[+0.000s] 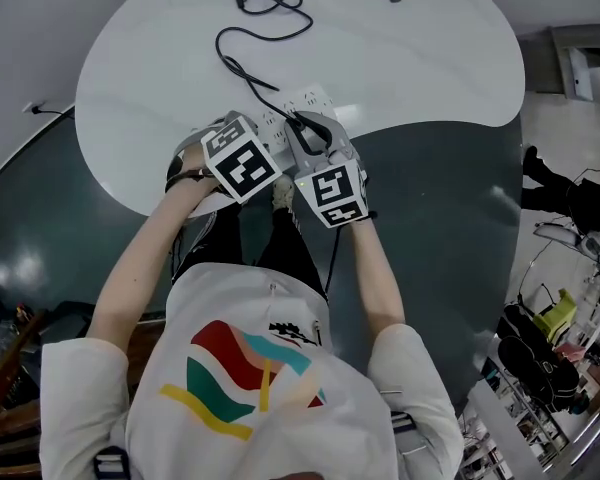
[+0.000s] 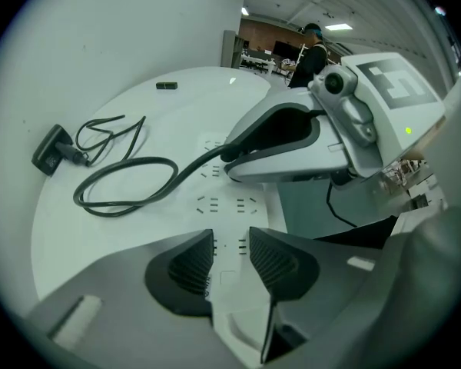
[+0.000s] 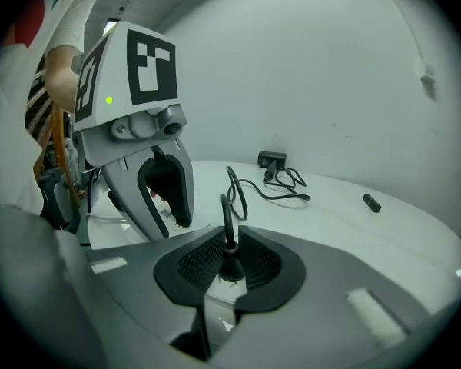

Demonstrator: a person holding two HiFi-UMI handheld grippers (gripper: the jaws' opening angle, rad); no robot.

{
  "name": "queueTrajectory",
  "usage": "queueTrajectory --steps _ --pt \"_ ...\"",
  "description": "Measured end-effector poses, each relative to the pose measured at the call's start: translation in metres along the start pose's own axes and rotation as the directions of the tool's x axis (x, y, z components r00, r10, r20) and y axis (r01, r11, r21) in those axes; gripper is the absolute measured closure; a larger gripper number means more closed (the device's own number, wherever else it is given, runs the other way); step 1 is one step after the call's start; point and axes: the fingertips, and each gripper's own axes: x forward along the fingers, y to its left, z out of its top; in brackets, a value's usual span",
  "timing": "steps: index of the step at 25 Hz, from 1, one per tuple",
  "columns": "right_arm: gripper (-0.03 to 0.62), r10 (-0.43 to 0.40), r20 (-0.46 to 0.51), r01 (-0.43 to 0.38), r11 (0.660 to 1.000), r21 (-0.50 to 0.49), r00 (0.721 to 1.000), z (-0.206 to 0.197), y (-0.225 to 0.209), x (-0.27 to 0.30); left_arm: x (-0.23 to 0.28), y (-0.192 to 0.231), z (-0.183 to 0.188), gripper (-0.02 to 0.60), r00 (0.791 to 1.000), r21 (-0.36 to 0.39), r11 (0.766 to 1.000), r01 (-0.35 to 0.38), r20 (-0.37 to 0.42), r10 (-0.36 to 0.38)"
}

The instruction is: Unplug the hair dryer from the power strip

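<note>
Plug [image 3: 232, 267] in black stands on the white power strip [image 2: 229, 183] near the desk [image 1: 430, 58] edge, and our right tongs [image 3: 230, 256] are closed on it, pads pressing both sides. Our left tongs [image 2: 230, 258] stand apart above the strip's near end, gripping nothing. We see the black cord [image 2: 131, 184] loop away to a small black device [image 2: 52, 149] across the desk.

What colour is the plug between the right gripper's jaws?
Black. The plug shows best in the right gripper view.
</note>
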Motion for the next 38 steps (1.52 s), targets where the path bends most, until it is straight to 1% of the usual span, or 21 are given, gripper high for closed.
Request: queueTrajectory --steps 5,8,11,14,15,16,17,18,19,20,21,23,24,26,30,38 --pt "0.53 0.004 -0.007 -0.004 0.998 0.059 1.0 0.004 -0.004 -0.001 0.0 0.0 0.002 0.435 1.0 0.01 1.0 0.013 -0.017 -0.013" --pt "0.53 0.014 0.004 -0.015 0.996 0.088 1.0 0.008 -0.006 -0.002 -0.001 0.001 0.004 0.437 0.999 0.012 1.0 0.028 -0.047 -0.027" --pt "0.53 0.033 -0.002 -0.033 0.991 0.128 0.999 0.003 -0.008 -0.003 0.002 0.001 0.005 0.445 0.996 0.031 0.999 0.037 -0.078 -0.035" --pt "0.53 0.037 -0.009 -0.035 0.987 0.155 0.999 -0.005 -0.01 -0.002 0.005 0.001 0.006 0.446 0.996 0.041 0.999 0.032 -0.084 -0.028" --pt "0.53 0.042 0.028 -0.046 0.982 0.182 0.999 0.001 -0.011 -0.005 0.006 0.001 0.006 0.446 0.996 0.041 0.999 0.033 -0.082 -0.03" --pt "0.53 0.046 0.112 -0.071 0.972 0.226 0.993 0.019 -0.014 -0.013 0.006 0.0 0.006 0.448 0.996 0.044 0.998 0.035 -0.081 -0.032" --pt "0.53 0.038 0.226 -0.097 0.961 0.26 0.973 0.05 -0.02 -0.024 0.005 0.001 0.005 0.453 0.996 0.051 0.998 0.038 -0.081 -0.034" --pt "0.528 0.017 0.313 -0.096 0.967 0.238 0.95 0.087 -0.027 -0.035 0.004 0.002 0.004 0.454 0.996 0.059 0.997 0.039 -0.081 -0.034" --pt "0.528 0.005 0.338 -0.062 0.986 0.158 0.941 0.117 -0.031 -0.039 0.002 0.003 0.003 0.454 0.996 0.062 0.997 0.039 -0.08 -0.034" --pt "0.525 0.012 0.327 -0.038 0.997 0.072 0.945 0.136 -0.031 -0.038 0.001 0.003 0.001 0.457 0.996 0.058 0.998 0.037 -0.078 -0.032" --pt "0.523 0.035 0.322 -0.047 0.998 0.029 0.946 0.147 -0.029 -0.036 0.0 0.003 0.0 0.459 0.997 0.05 0.998 0.033 -0.076 -0.029" --pt "0.522 0.074 0.341 -0.089 0.996 0.031 0.937 0.152 -0.03 -0.037 0.001 0.001 0.001 0.459 0.997 0.034 0.999 0.022 -0.069 -0.019" --pt "0.522 0.074 0.343 -0.092 0.995 0.036 0.937 0.149 -0.031 -0.038 0.002 0.001 0.004 0.459 0.998 0.031 0.999 0.015 -0.063 -0.013" --pt "0.525 0.065 0.333 -0.082 0.996 0.038 0.941 0.145 -0.031 -0.039 0.004 0.001 0.008 0.457 0.999 0.028 1.0 0.013 -0.051 -0.012" --pt "0.533 0.061 0.315 -0.072 0.997 0.026 0.947 0.147 -0.02 -0.037 0.004 0.002 0.006 0.462 0.998 0.024 0.999 0.035 -0.049 -0.034" --pt "0.534 0.033 0.307 -0.032 0.999 -0.009 0.951 0.16 -0.018 -0.051 0.004 0.002 0.006 0.459 1.0 0.026 1.0 0.011 -0.027 -0.01"
